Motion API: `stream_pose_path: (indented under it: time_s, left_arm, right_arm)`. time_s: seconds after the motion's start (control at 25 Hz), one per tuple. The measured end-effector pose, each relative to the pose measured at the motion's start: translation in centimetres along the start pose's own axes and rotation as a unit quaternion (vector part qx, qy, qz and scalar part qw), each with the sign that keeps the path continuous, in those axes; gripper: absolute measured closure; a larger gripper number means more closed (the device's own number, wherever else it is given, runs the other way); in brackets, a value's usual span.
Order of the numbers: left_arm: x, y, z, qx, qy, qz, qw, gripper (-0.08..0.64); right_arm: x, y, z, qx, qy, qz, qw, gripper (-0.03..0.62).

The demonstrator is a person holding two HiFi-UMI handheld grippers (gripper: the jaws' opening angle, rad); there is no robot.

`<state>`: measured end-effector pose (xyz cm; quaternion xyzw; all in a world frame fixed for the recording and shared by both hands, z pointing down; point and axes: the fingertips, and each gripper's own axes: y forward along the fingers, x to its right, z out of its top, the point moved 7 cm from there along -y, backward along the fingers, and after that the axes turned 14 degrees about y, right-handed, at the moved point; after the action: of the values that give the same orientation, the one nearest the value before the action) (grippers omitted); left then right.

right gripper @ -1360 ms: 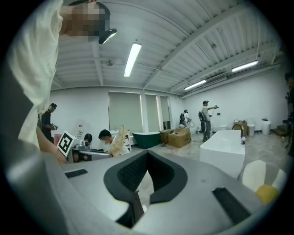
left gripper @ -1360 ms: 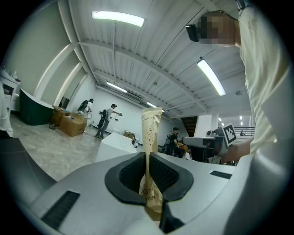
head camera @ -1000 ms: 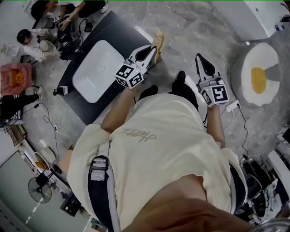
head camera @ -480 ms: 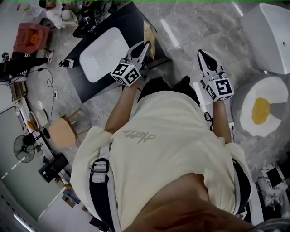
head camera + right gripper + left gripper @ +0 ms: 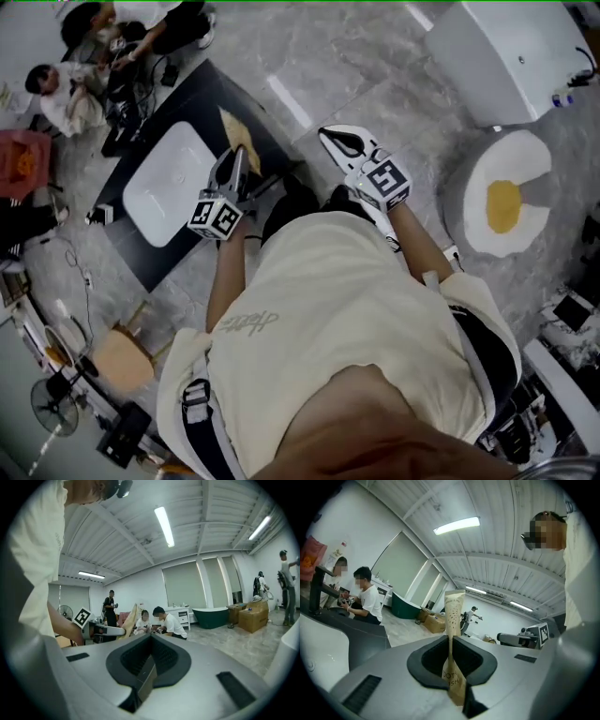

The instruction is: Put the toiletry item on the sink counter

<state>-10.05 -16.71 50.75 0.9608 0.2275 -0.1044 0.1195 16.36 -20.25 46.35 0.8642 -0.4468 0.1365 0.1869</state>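
Observation:
The toiletry item is a tan tube point(image 5: 241, 139), and my left gripper point(image 5: 233, 162) is shut on its lower end. In the head view the tube points up and sits over the dark sink counter point(image 5: 217, 94), just right of the white basin point(image 5: 169, 173). In the left gripper view the tube point(image 5: 453, 616) stands upright, pinched between the jaws of the left gripper point(image 5: 451, 644). My right gripper point(image 5: 336, 139) is held out to the right of the counter over the grey floor. Its jaws are together with nothing in them, as the right gripper view shows point(image 5: 143, 681).
Two people point(image 5: 70, 80) sit on the floor beyond the counter's far end among cables. A white fixture point(image 5: 506, 56) and a round egg-shaped rug point(image 5: 506, 202) lie to the right. A wooden stool point(image 5: 122, 361) and a fan point(image 5: 52, 403) stand at lower left.
The head view has swung round. My left gripper with the tube now sits lower and further left, closer to the basin. The right gripper has moved left towards the counter.

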Motion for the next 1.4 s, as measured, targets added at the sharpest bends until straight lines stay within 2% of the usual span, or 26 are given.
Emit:
stream_pose_path:
  time_s: [0.2,0.4,0.52,0.8,1.08,1.2,1.4]
  left_arm:
    - [-0.6,4.9,0.2,0.01,-0.01,-0.025,0.9996,0.532]
    - [-3.0,6.5,0.7,0.01,-0.023,-0.042,0.9988,0.532]
    - [-4.8,6.3,0.4,0.002,-0.031,-0.027,0.9992,0.532]
    - [-8.9,6.6,-2.3,-0.044,-0.086,0.027,0.995,0.532]
    - [-10.5,7.6,-5.3,-0.084,-0.164,0.078,0.9799,0.532]
    - [-10.5,9.6,-6.4,-0.101,-0.18,0.092,0.9742,0.531]
    - [-10.9,11.9,-9.5,-0.16,-0.208,0.146,0.9539,0.531]
  right_arm:
    - [1.8,0.4,3.6,-0.015,-0.033,-0.011,0.999,0.597]
    - [1.2,4.1,4.1,-0.019,-0.033,-0.021,0.999,0.598]
    - [0.7,7.1,4.4,-0.027,-0.039,-0.007,0.999,0.598]
    - [1.5,12.4,4.8,-0.054,-0.048,0.01,0.997,0.598]
    - [3.8,16.2,4.3,-0.081,-0.023,0.066,0.994,0.598]
    - [5.9,17.1,5.0,-0.086,-0.016,0.085,0.993,0.598]
    - [9.7,17.2,4.4,-0.098,0.008,0.1,0.99,0.598]
